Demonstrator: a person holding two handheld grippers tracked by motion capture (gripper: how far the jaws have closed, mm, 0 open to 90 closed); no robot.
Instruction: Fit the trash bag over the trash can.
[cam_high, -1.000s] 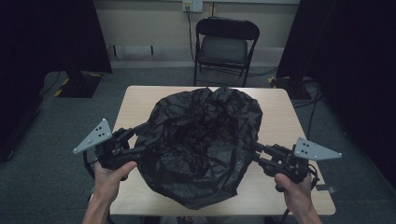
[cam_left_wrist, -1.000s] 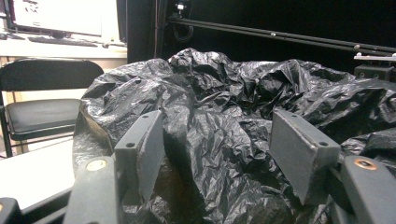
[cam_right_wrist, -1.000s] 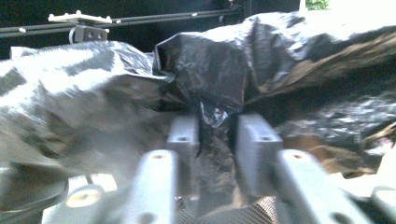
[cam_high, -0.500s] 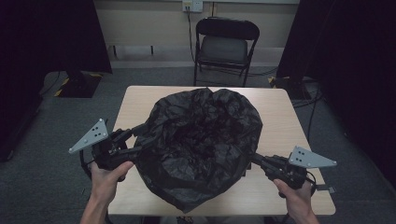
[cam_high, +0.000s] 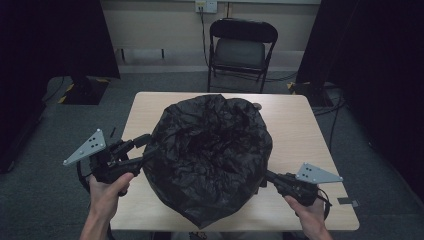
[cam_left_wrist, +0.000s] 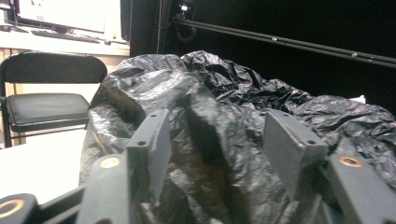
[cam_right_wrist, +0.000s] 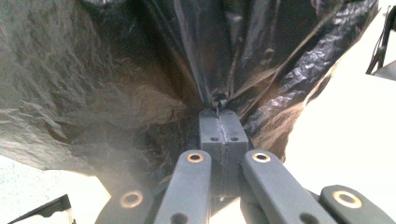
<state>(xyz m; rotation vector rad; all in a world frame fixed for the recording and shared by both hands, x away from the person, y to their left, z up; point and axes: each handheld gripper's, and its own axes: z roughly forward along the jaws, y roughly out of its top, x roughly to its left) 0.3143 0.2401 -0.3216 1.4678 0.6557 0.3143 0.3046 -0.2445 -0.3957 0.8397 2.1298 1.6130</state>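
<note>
Black garbage bag, heaped on desk. Right tongs clamped its film, presumably to pull it taut; left tongs stood apart, straddling a fold.

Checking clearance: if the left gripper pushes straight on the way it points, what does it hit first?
The black bag. The left gripper is open, its fingers apart with crumpled plastic bulging between them, seemingly already touching. Depth is unclear; what lies inside the bag is hidden.
</note>
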